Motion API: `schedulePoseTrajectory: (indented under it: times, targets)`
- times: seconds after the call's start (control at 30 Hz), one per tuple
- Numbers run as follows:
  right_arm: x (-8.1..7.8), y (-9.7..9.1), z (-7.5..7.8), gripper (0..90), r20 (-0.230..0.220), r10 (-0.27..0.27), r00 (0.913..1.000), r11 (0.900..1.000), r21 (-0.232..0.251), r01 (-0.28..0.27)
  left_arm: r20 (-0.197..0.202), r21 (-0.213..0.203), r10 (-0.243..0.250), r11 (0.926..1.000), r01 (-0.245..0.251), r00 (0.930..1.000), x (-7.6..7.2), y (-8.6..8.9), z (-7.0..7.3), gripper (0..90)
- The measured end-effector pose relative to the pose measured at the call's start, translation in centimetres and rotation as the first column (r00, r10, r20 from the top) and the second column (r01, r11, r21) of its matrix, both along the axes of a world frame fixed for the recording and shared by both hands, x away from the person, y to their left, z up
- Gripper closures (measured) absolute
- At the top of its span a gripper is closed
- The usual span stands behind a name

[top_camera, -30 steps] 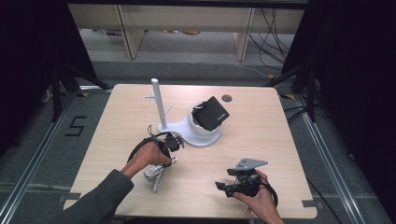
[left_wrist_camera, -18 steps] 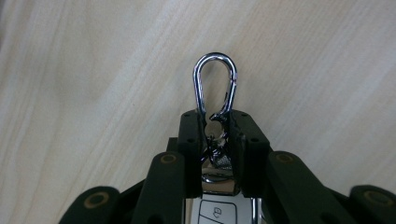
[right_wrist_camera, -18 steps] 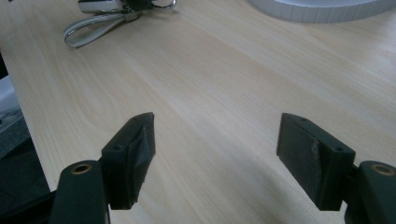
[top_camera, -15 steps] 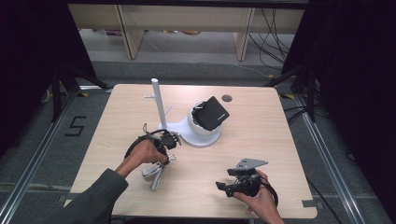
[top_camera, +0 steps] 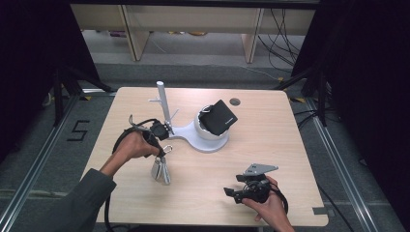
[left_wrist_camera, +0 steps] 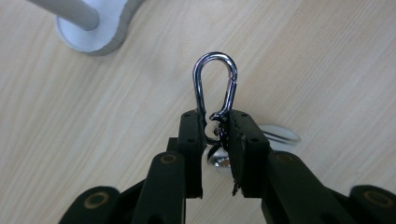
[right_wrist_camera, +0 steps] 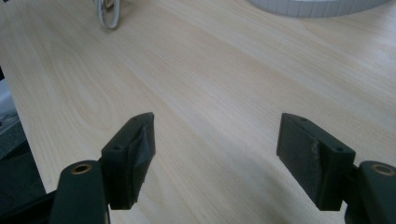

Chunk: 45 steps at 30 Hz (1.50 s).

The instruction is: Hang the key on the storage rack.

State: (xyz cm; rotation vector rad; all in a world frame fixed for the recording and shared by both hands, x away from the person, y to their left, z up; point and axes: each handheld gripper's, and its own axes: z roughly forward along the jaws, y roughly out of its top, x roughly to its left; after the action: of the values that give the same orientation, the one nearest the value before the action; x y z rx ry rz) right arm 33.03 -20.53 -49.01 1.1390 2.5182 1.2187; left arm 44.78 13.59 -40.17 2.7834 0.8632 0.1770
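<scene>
My left gripper (top_camera: 162, 145) is shut on a silver carabiner (left_wrist_camera: 215, 74), pinched at its lower end between the black pads. A bunch of keys (top_camera: 161, 170) hangs from it just above the table, left of the white stand (top_camera: 205, 140). The stand's upright post (top_camera: 163, 99) with small pegs rises just behind the left hand. A black box-shaped object (top_camera: 218, 118) rests tilted on the stand's round dome. My right gripper (top_camera: 231, 193) sits near the table's front right, open, with only bare wood between its jaws (right_wrist_camera: 215, 140).
The wooden table (top_camera: 270, 145) has a small round hole (top_camera: 235, 102) near its back edge. In the right gripper view the keys (right_wrist_camera: 108, 11) show far off at top left and the stand's base (right_wrist_camera: 317, 5) at top right. Dark floor and shelving surround the table.
The left hand has risen and moved toward the stand's post, lifting the carabiner and keys with it. The right hand has stayed where it was.
</scene>
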Motion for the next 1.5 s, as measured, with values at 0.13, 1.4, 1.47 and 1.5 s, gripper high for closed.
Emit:
schedulePoseTrajectory:
  times: [0.13, 1.4, 1.47, 1.5]
  targets:
    - [0.1, -0.1, 0.0, 29.1, -0.007, -0.005, 1.0000, 1.0000, 0.002, 0.005, 0.024, 0.001, 0.019, 0.9998, -0.019, 0.9995, 0.1, 0.7, 1.6, 75.1]
    - [0.2, -0.4, 0.1, 29.1, -0.017, -0.019, 0.9997, 0.9998, 0.007, 0.019, 0.176, -0.032, 0.185, 0.9827, -0.182, 0.9668, 3.9, 4.3, 12.3, 75.1]
    - [0.2, -0.3, 0.1, 29.0, -0.015, -0.017, 0.9997, 0.9998, 0.007, 0.017, 0.170, -0.030, 0.190, 0.9818, -0.188, 0.9669, 4.2, 4.4, 12.4, 75.1]
    - [0.2, -0.3, 0.1, 29.1, -0.015, -0.016, 0.9998, 0.9999, 0.007, 0.016, 0.178, -0.036, 0.200, 0.9799, -0.196, 0.9635, 4.4, 4.4, 12.4, 75.1]
